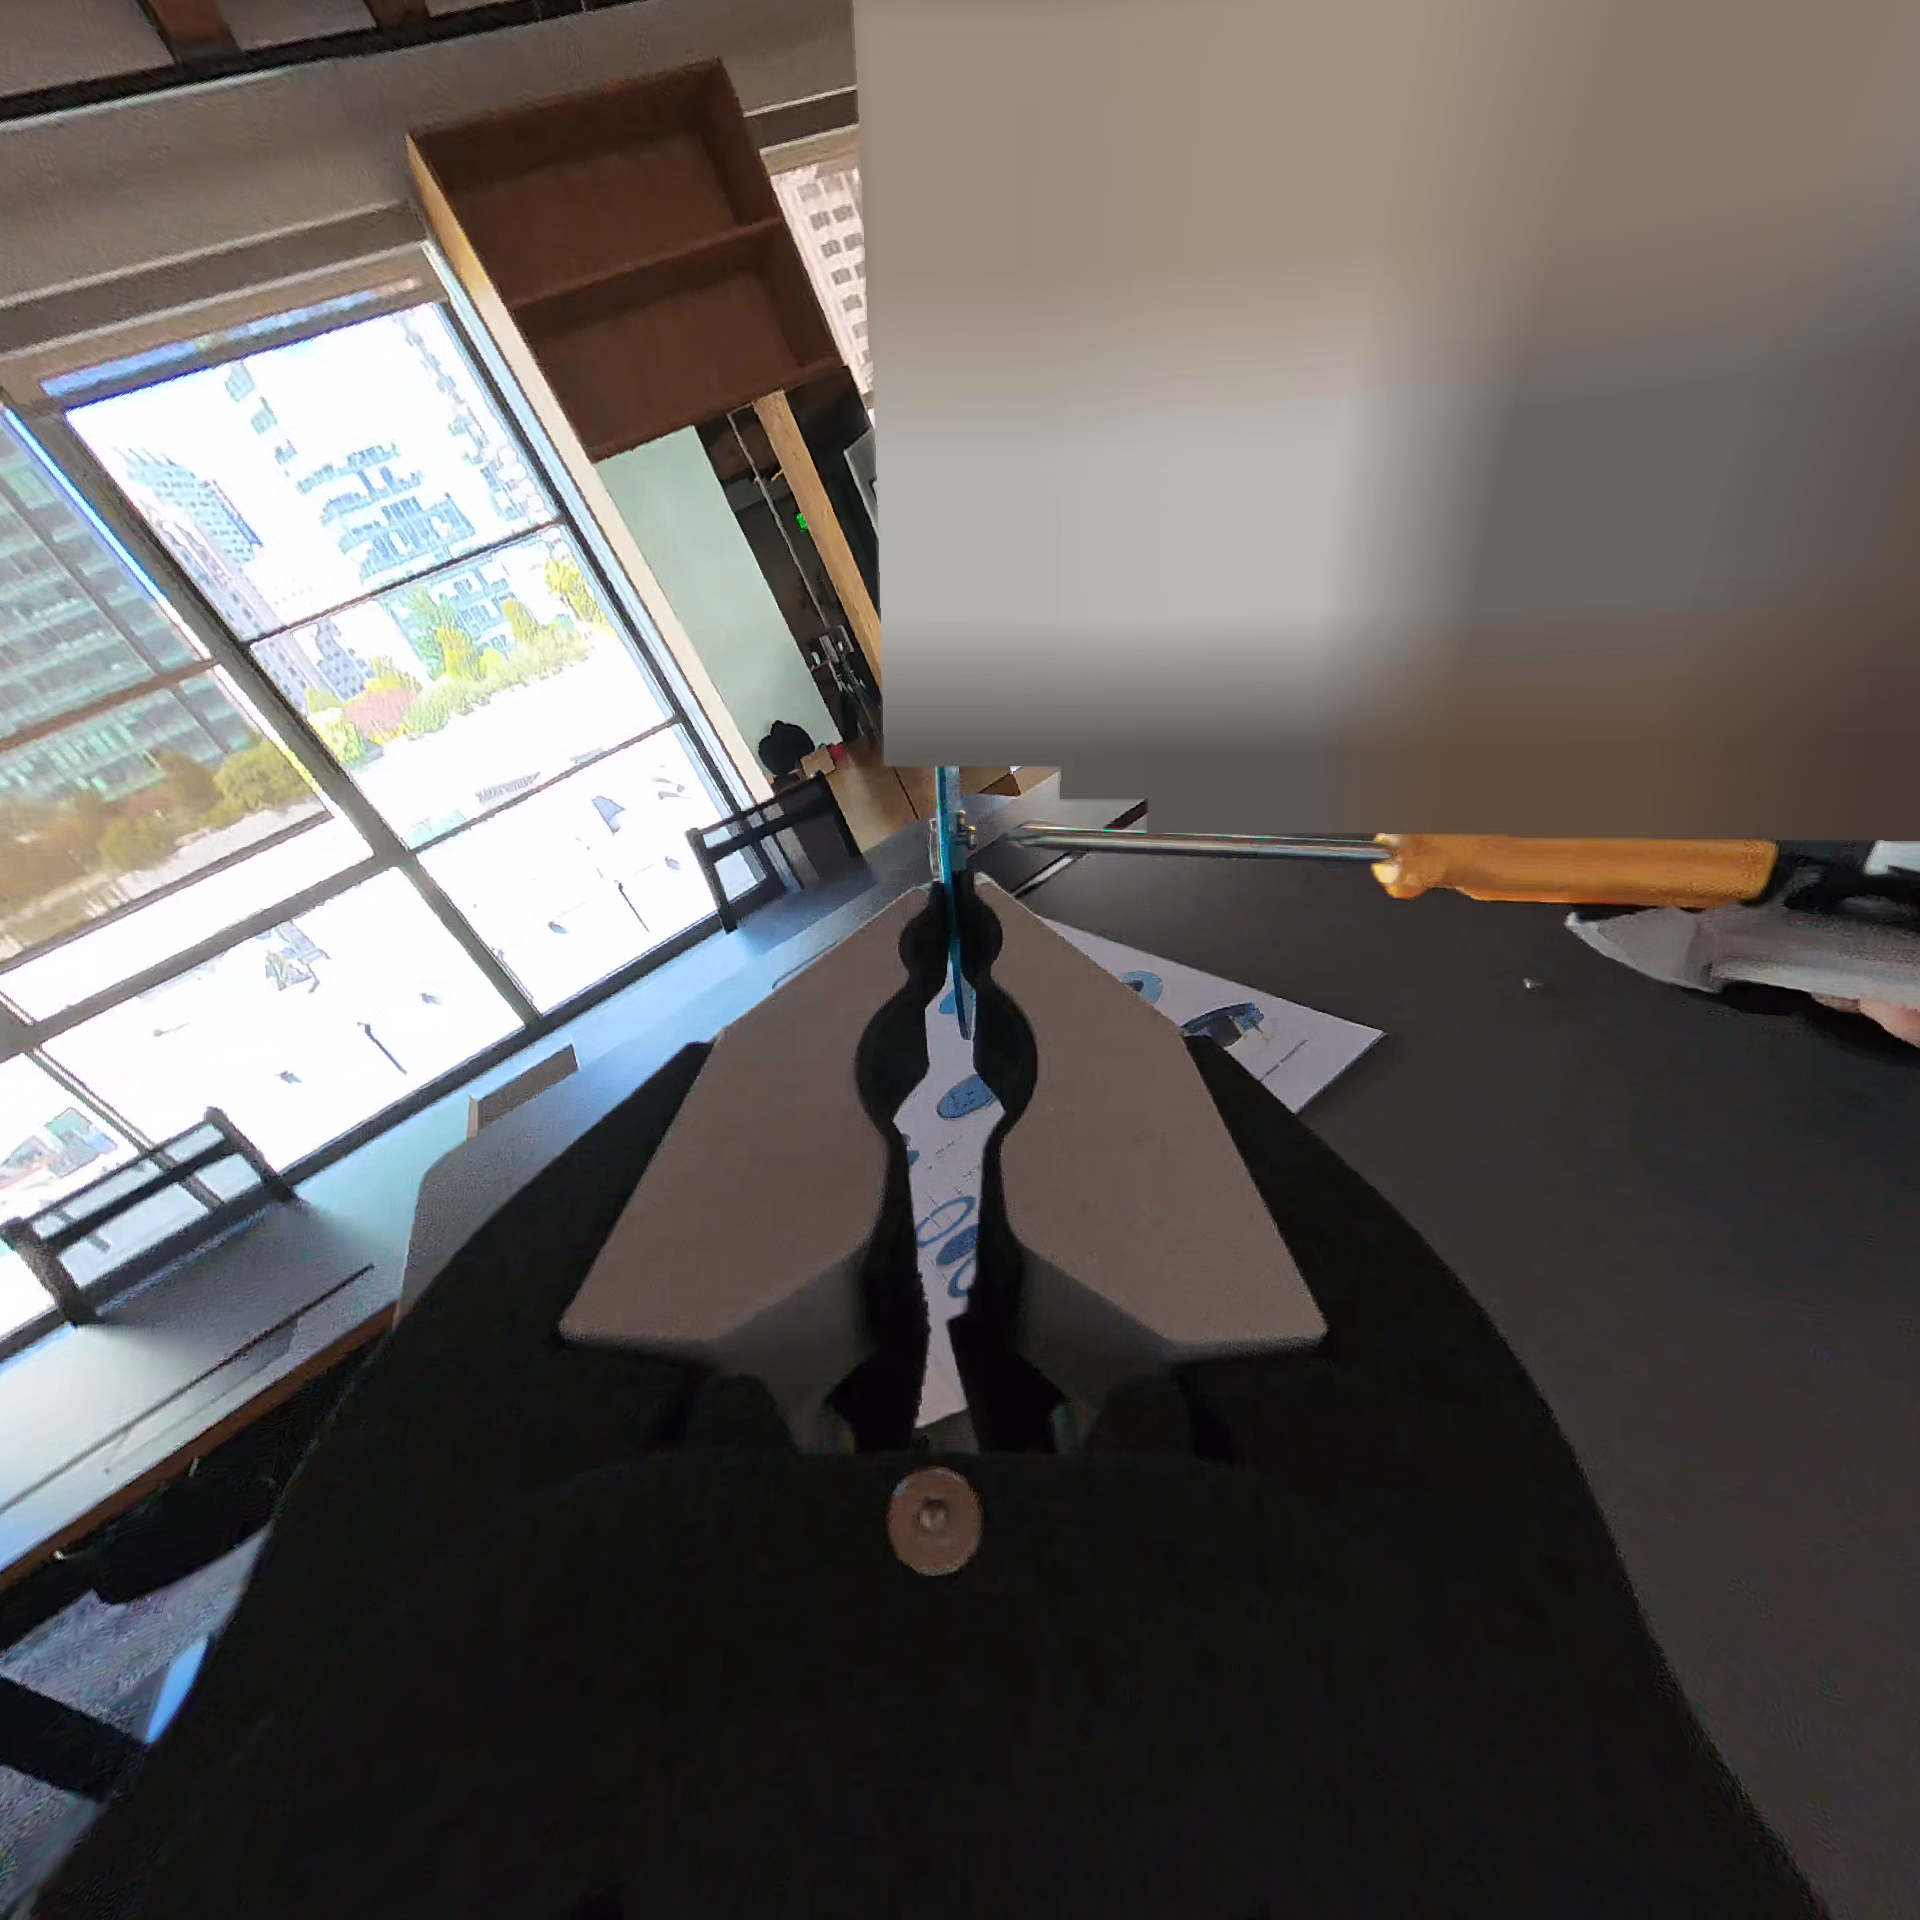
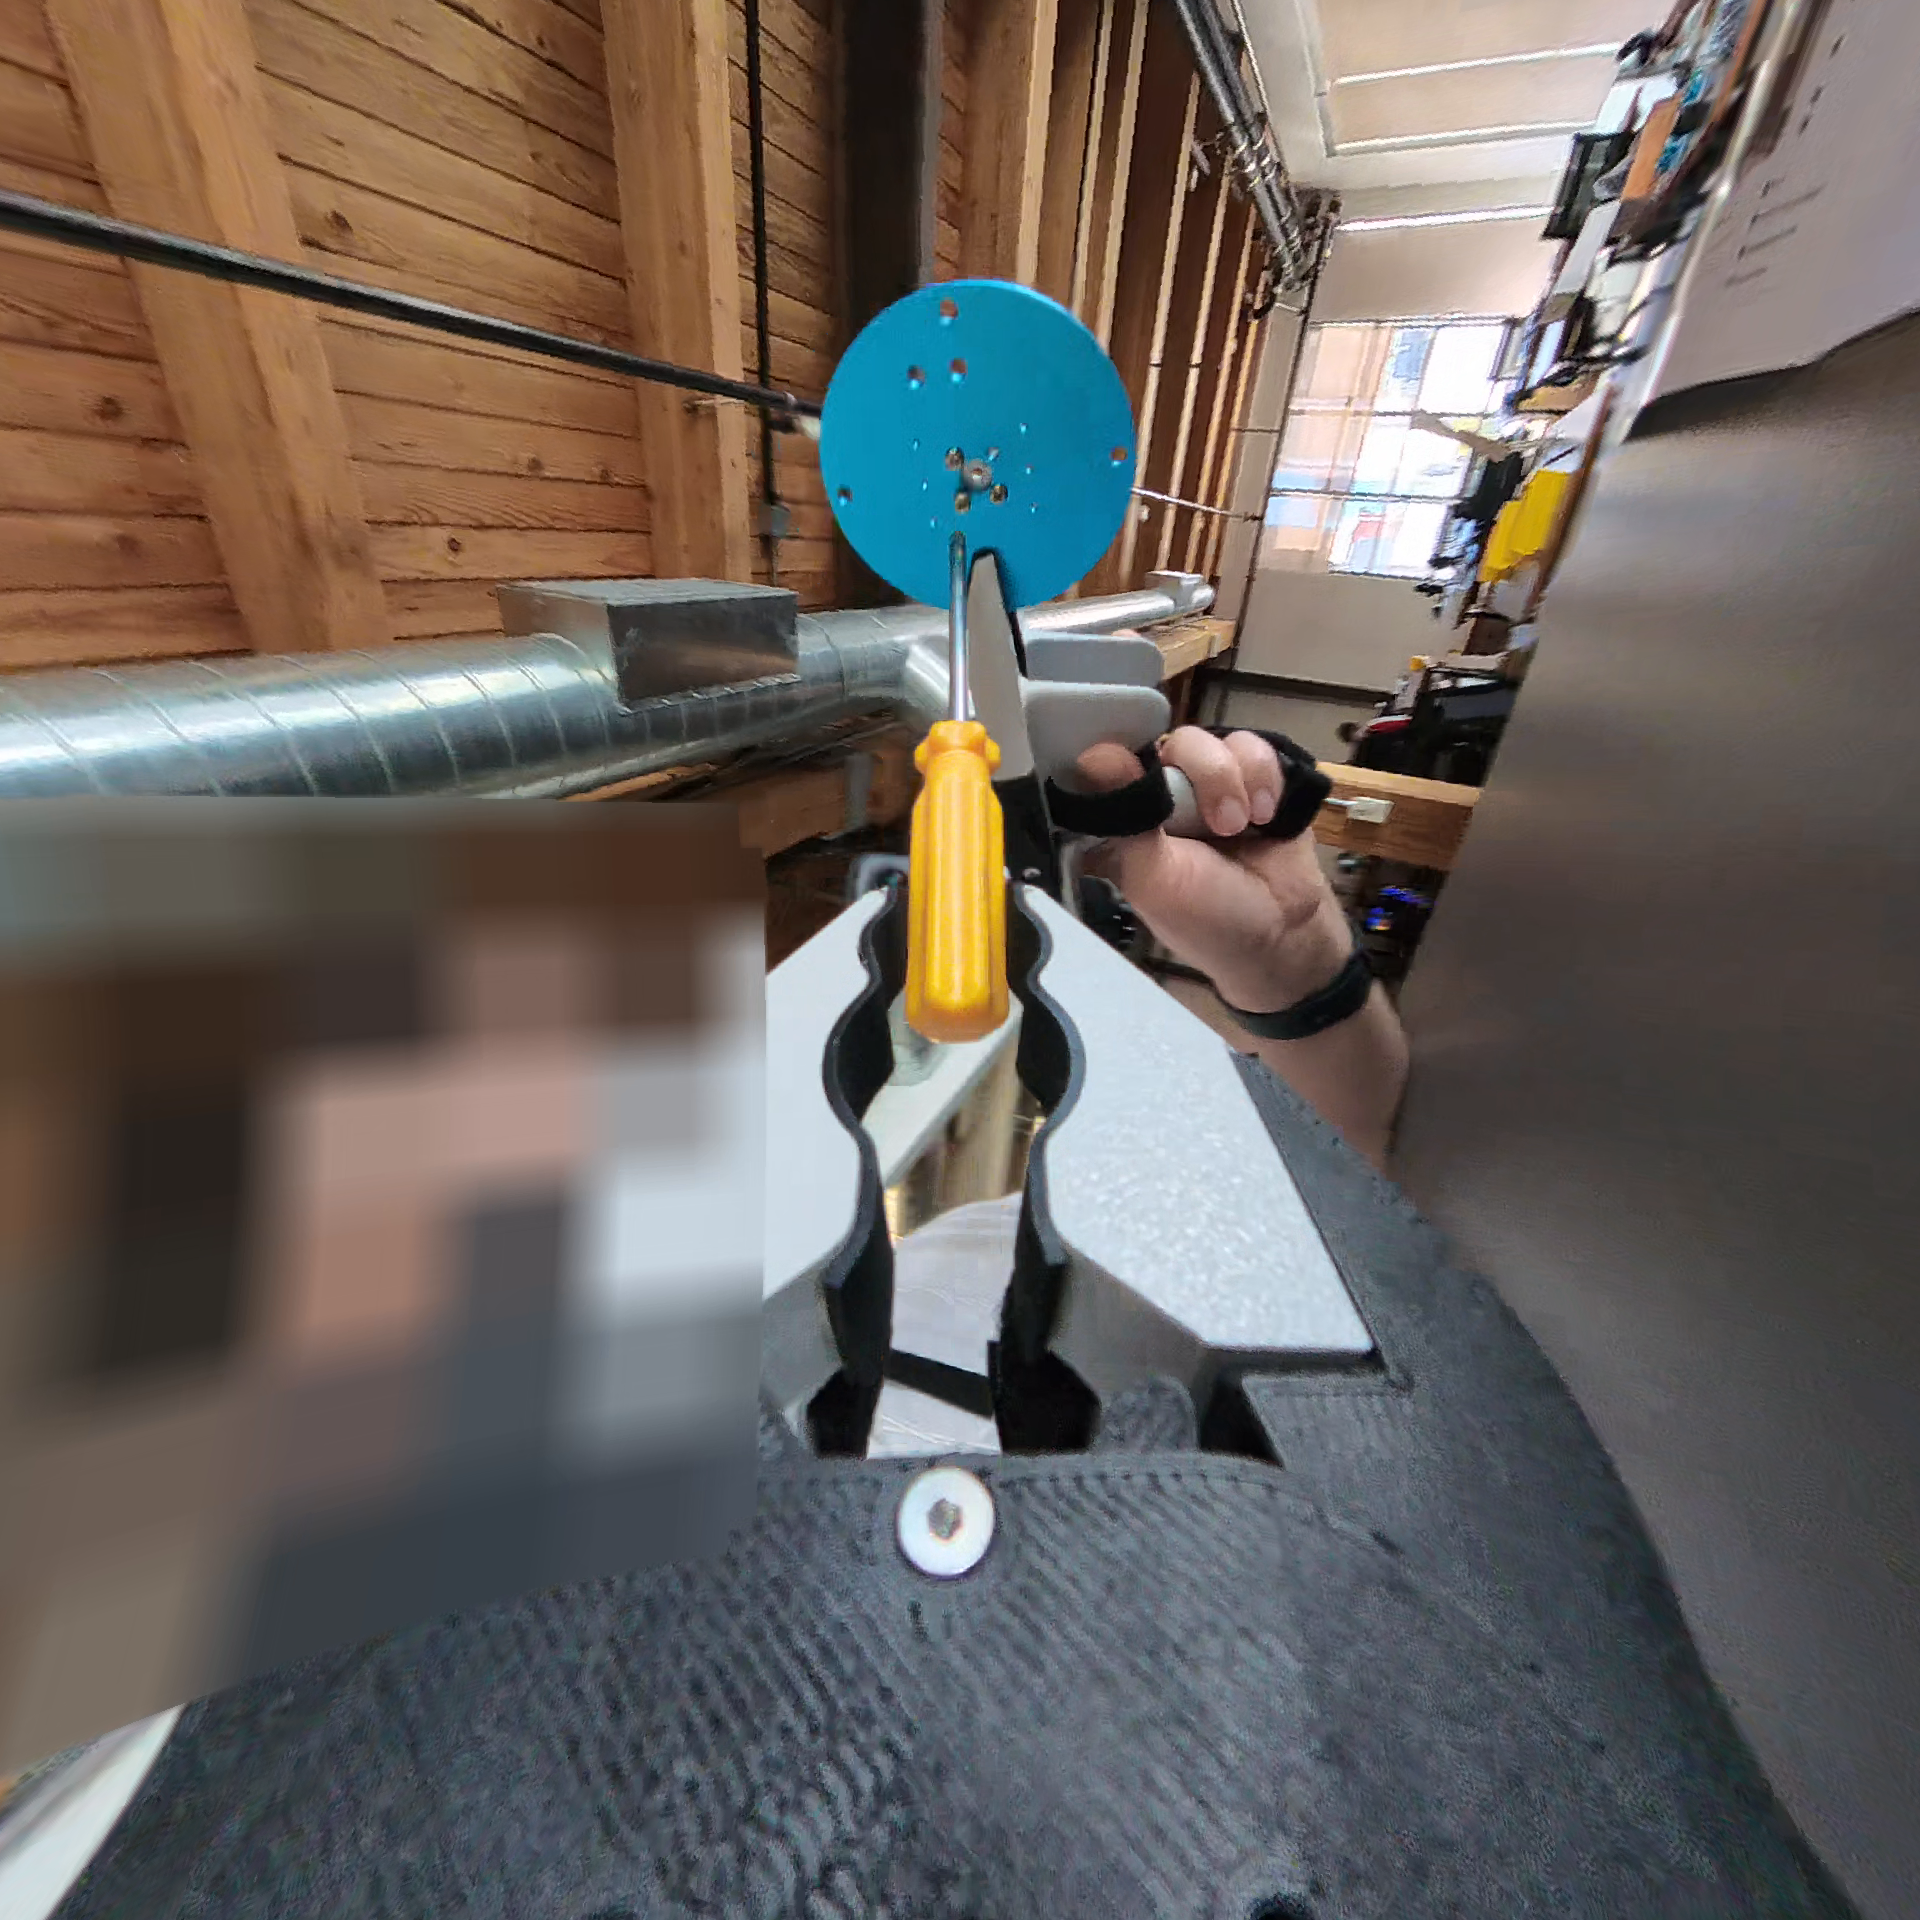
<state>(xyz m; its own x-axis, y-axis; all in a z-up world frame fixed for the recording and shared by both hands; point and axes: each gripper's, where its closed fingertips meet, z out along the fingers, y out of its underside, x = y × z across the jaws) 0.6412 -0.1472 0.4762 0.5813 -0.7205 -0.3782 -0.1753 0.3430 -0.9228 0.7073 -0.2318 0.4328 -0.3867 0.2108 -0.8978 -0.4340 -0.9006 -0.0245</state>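
My left gripper [image 1: 954,894] is shut on the lower edge of a thin blue disc [image 1: 948,862], seen edge-on and held upright above the black table [image 1: 1558,1195]. In the right wrist view the blue disc [image 2: 977,416] faces me, with several small holes and a small screw [image 2: 971,473] near its middle. My right gripper [image 2: 954,909] is shut on the orange handle of a screwdriver [image 2: 956,883]. The screwdriver's metal tip [image 2: 958,540] is at the disc face just below the screw. The screwdriver [image 1: 1558,868] comes in from the right in the left wrist view.
A white sheet with blue drawings [image 1: 1278,1029] lies on the table under the left gripper. Black chairs [image 1: 769,842] and large windows stand beyond the table's left edge. A metal duct [image 2: 416,696] and a wooden wall are behind the disc. A hand [image 2: 1236,862] holds the left gripper. About 12 centimetres separates my left fingertips from my right.
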